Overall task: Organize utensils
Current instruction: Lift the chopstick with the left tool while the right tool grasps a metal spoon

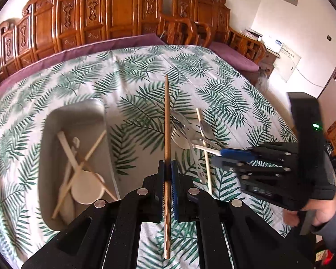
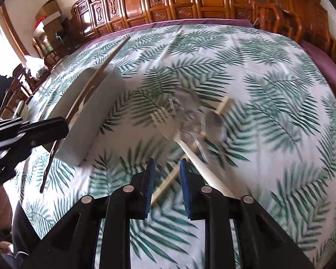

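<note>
My left gripper (image 1: 167,165) is shut on a long brown chopstick (image 1: 166,116), which it holds off the leaf-print cloth, pointing away from me. To its left lies a grey tray (image 1: 78,112) with pale chopsticks (image 1: 67,152) and a white spoon (image 1: 87,190) in it. On the cloth sits a pile of utensils (image 1: 186,134): a white fork (image 2: 165,121), metal spoons (image 2: 215,125) and a pale chopstick (image 2: 168,183). My right gripper (image 2: 167,162) hovers open over the pile's near end, its pads apart and gripping nothing. It also shows from the side as the right gripper (image 1: 217,157).
A carved wooden bench (image 1: 123,18) with a purple cushion (image 1: 67,53) runs along the table's far edge. A person's hand (image 1: 313,213) holds the right gripper. In the right wrist view the left gripper (image 2: 44,130) and its brown chopstick (image 2: 96,76) cross over the tray (image 2: 96,112).
</note>
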Motion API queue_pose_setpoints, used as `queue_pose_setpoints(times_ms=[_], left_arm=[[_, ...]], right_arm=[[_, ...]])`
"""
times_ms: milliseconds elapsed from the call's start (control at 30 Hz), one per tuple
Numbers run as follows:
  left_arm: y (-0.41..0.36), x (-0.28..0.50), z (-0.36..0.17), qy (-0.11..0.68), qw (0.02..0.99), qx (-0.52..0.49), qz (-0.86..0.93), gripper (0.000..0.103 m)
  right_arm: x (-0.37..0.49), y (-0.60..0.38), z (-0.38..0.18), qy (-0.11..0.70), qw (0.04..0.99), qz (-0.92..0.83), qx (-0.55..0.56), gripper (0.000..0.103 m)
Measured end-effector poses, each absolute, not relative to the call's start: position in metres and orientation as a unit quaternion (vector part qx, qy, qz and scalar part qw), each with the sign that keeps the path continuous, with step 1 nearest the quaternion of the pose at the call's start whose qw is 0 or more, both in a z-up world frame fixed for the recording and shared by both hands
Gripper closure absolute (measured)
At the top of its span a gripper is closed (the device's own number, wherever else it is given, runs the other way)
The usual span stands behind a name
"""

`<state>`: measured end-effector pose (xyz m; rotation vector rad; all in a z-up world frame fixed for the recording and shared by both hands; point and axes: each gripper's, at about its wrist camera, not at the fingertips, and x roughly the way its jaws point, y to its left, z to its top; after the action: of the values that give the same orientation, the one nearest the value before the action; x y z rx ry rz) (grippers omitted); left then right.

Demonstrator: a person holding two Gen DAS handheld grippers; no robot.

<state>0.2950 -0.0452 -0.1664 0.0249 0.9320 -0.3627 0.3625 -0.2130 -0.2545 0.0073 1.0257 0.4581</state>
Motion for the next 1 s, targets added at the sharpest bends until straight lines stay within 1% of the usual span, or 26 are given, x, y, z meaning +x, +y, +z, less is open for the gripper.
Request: queue_pose_setpoints(times_ms=[400, 633, 700, 800, 900, 1000], left_arm=[[-0.023, 0.289, -0.158, 0.435, 0.884, -0.006, -0.171, 0.098], [-0.013, 0.285, -0.156, 0.431, 0.886, -0.013, -0.168, 0.098], [-0.011, 0.283, -0.155, 0.431, 0.887, -0.014, -0.167, 0.098], [-0.008, 0.282, -0.155, 0.43, 0.887, -0.015, -0.166, 0.098], [-0.007, 0.279, -0.153, 0.427, 0.889, -0.015, -0.166, 0.098], [-0.004, 0.276, -0.151, 0.425, 0.89, -0.017, -0.165, 0.098]], right_arm=[[0.393, -0.181, -0.28, 0.527, 0.828, 0.184, -0.042, 0.078], [0.391, -0.163, -0.28, 0.522, 0.833, 0.152, -0.105, 0.08], [0.391, -0.163, -0.28, 0.524, 0.834, 0.139, -0.108, 0.08], [0.39, -0.166, -0.279, 0.529, 0.833, 0.128, -0.102, 0.088], [0.39, -0.169, -0.279, 0.535, 0.831, 0.12, -0.098, 0.091], [0.389, -0.174, -0.277, 0.531, 0.834, 0.113, -0.094, 0.096]])
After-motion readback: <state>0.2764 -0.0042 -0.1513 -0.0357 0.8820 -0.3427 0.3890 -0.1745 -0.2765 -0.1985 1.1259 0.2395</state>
